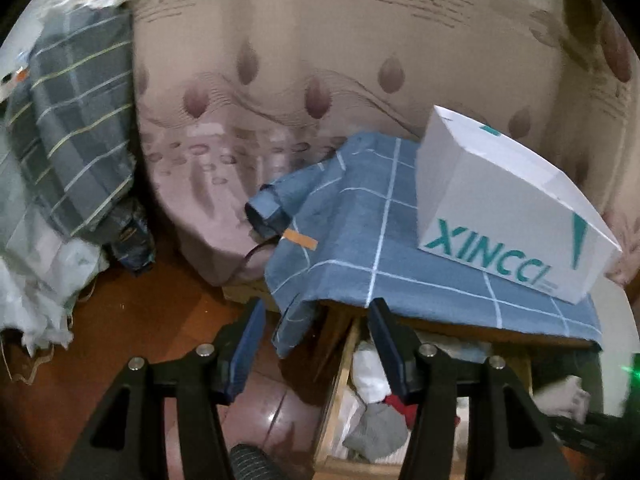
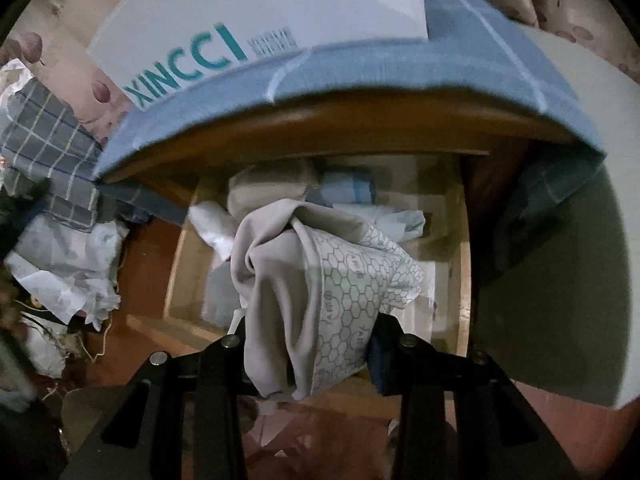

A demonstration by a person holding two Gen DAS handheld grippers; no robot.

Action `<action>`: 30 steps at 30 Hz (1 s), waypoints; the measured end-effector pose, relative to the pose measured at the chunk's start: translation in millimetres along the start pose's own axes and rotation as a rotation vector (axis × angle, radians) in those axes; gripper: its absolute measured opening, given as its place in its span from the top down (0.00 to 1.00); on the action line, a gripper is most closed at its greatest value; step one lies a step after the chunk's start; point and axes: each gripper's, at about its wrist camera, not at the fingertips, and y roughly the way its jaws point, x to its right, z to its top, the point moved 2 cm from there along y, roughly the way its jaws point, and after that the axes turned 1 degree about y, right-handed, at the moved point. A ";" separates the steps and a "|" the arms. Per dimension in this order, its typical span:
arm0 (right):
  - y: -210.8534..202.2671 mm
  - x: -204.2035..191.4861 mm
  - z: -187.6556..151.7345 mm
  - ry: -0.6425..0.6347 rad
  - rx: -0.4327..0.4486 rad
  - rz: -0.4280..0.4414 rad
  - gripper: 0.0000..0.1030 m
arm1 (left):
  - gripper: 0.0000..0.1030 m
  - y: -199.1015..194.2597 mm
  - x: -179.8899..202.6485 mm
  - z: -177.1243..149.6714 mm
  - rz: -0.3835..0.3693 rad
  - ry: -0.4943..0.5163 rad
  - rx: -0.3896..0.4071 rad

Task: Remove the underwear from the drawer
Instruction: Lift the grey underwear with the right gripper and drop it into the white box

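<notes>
Left wrist view: left gripper (image 1: 316, 320) jaws spread, holding nothing, above the open drawer (image 1: 340, 392), white box (image 1: 508, 208) on blue checked cloth (image 1: 360, 240); right wrist view: right gripper (image 2: 308, 332) clamped on beige underwear (image 2: 304, 280), bunched above the drawer (image 2: 460, 264).

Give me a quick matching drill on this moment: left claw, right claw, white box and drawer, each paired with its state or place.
Things:
1. left claw
2. right claw
3. white box
4. drawer

States or places:
A. on the blue checked cloth
B. pulled out, with clothes inside
C. open, holding nothing
D. shut on the beige underwear

Pairs: 1-C, 2-D, 3-A, 4-B
</notes>
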 end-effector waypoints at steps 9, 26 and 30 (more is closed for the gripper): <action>-125.5 -27.3 63.4 -0.041 0.198 0.031 0.66 | 0.47 52.1 7.3 -46.3 0.037 -0.027 -0.097; -97.0 -68.7 219.0 -0.156 0.271 -0.225 0.63 | 0.47 69.5 -15.0 -59.4 0.034 -0.083 -0.155; -71.0 -58.4 220.5 -0.170 0.229 -0.267 0.60 | 0.47 70.4 -17.7 -58.7 0.022 -0.107 -0.159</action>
